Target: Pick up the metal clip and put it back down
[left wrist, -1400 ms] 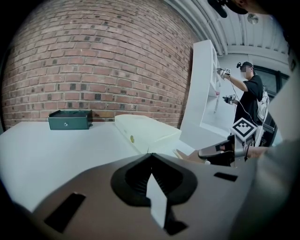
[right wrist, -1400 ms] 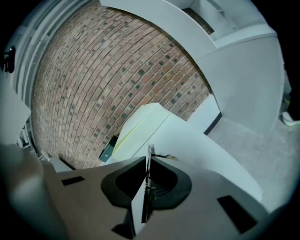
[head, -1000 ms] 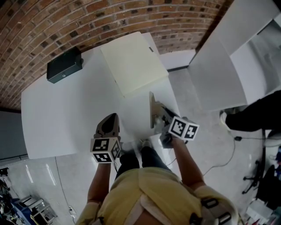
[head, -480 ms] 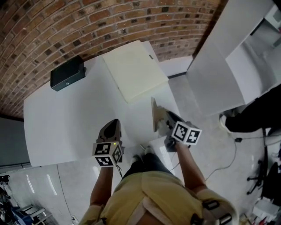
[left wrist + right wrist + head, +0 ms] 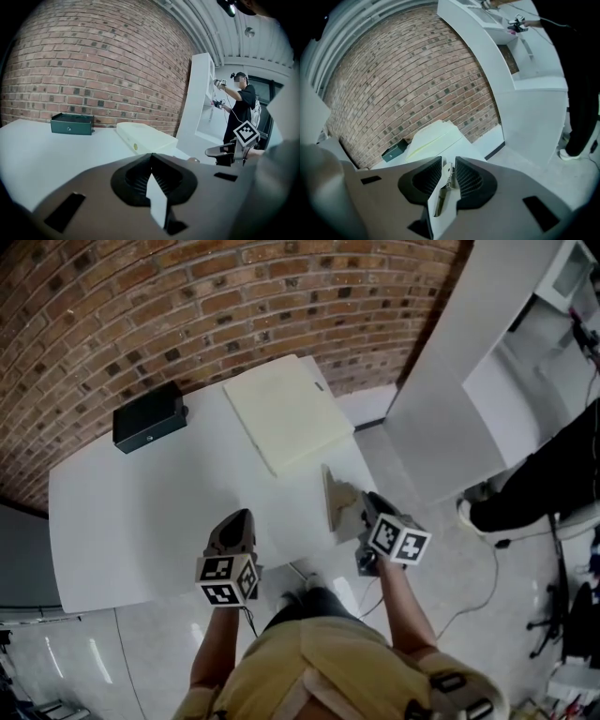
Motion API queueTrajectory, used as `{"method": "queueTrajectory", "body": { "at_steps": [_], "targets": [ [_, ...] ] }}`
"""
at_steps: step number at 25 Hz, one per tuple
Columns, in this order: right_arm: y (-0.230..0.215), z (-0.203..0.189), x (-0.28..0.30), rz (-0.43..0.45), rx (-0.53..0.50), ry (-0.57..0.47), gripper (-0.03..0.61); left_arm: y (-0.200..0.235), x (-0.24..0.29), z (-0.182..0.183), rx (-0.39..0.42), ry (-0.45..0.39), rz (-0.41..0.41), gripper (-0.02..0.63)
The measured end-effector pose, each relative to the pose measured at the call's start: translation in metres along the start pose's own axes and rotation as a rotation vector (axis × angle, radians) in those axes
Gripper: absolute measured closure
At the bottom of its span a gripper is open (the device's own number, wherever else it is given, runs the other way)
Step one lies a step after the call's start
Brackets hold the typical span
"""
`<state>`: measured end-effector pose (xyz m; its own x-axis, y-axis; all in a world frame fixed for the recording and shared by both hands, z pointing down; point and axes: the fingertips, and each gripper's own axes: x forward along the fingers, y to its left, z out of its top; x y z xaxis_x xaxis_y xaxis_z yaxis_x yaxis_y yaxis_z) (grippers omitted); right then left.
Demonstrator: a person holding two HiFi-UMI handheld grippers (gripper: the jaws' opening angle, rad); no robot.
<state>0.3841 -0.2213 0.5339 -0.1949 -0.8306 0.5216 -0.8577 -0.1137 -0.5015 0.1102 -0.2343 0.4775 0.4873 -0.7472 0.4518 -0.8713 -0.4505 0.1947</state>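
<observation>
A small metal clip [image 5: 446, 176] stands upright between the ribbed pads of my right gripper [image 5: 448, 164], which is shut on it. In the head view that right gripper [image 5: 328, 472] hangs over the near right corner of the white table [image 5: 141, 512], with the clip hidden by its body. My left gripper [image 5: 234, 519] rests at the table's near edge, a little left of the right one. Its jaws [image 5: 151, 157] are shut with nothing between them.
A cream flat box [image 5: 286, 413] lies at the table's back right and a dark green case [image 5: 148, 416] at the back left, against the brick wall. A white shelf unit [image 5: 450, 399] stands to the right, with another person [image 5: 241, 101] beside it.
The head view has swung a little, so the table sits lower in the frame. Both grippers hold about the same places at the table's near edge.
</observation>
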Motion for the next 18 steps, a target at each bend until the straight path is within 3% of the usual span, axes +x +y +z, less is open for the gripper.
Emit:
{"method": "queueTrajectory", "body": {
  "at_steps": [10, 18],
  "targets": [
    [0.042, 0.000, -0.032, 0.038, -0.029, -0.052, 0.509, 0.004, -0.032, 0.006, 0.006, -0.053, -0.031, 0.612],
    [0.093, -0.010, -0.057, 0.098, -0.121, -0.068, 0.559, 0.012, -0.070, 0.008, -0.010, -0.097, -0.016, 0.612]
  ]
}}
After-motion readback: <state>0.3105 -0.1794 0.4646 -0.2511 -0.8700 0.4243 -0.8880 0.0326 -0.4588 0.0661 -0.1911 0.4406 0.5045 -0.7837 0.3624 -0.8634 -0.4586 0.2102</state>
